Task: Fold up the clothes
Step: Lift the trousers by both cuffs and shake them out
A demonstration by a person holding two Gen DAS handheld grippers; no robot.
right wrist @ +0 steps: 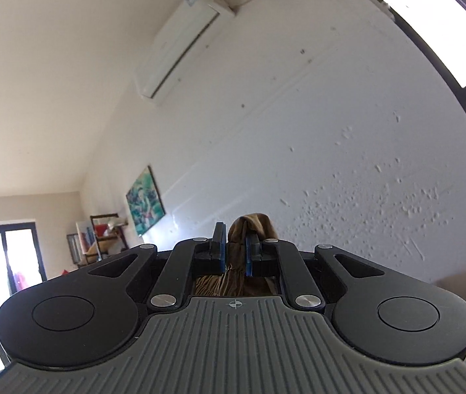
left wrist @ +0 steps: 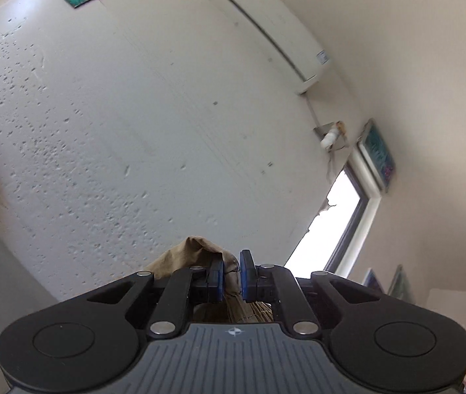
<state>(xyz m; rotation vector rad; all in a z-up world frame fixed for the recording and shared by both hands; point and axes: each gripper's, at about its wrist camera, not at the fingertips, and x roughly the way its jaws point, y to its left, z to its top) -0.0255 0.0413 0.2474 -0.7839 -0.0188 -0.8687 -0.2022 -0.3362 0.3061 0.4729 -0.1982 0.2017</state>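
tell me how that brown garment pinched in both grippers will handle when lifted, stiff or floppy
Likely floppy: the brown garment bunches and droops over the right hand-held gripper. Probably light and grippy, since the left hand-held gripper holds a crumpled fold by a thin pinch.

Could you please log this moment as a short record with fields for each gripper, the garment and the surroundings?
left gripper: shut on the tan garment, pointing up at the wall
right gripper: shut on the same brown fabric, also raised
garment: bunched above each pair of fingers, hanging below them
surroundings: air conditioner, painting, window
fold state: cannot tell; rest of cloth hidden
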